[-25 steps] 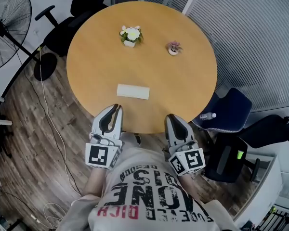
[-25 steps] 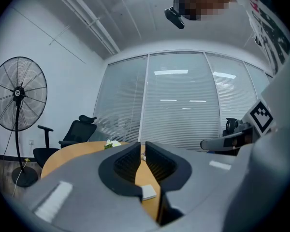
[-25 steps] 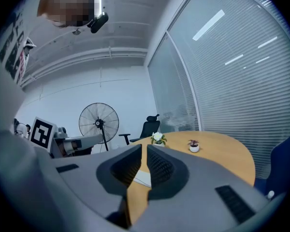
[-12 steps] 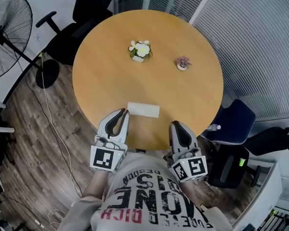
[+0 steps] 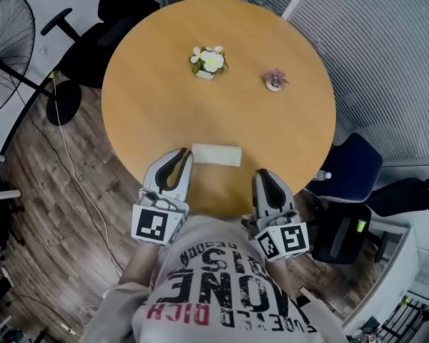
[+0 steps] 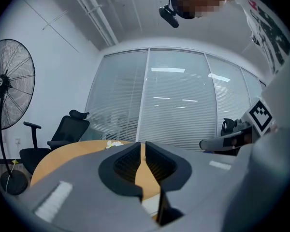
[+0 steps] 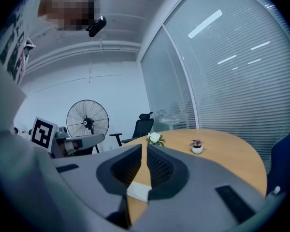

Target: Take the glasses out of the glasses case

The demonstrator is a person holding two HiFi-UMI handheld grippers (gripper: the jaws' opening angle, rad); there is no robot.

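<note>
Over the near edge of the round table (image 5: 164, 84), the head view shows what has just changed: both grippers have come forward. The left gripper (image 5: 181, 153) now reaches just beside the left end of the glasses case (image 5: 216, 154); we cannot tell whether it touches. The right gripper (image 5: 265, 174) pokes over the rim near the case's right end, apart from it. We judge this to be the approach, since the case lies closed and no glasses are out yet. It is a flat, pale, matte oblong with squared corners, resting on smooth orange-brown wood. A white-flowered pot (image 5: 209, 61) and a tiny pink plant (image 5: 275, 81) stand toward the far edge. From the left gripper view, we see dark ribbed pads drawn together to a mere slit, gripping nothing, with a pale sliver of the case below. From the right gripper view, the jaws are clenched empty and the case lies just ahead, low between them.
</note>
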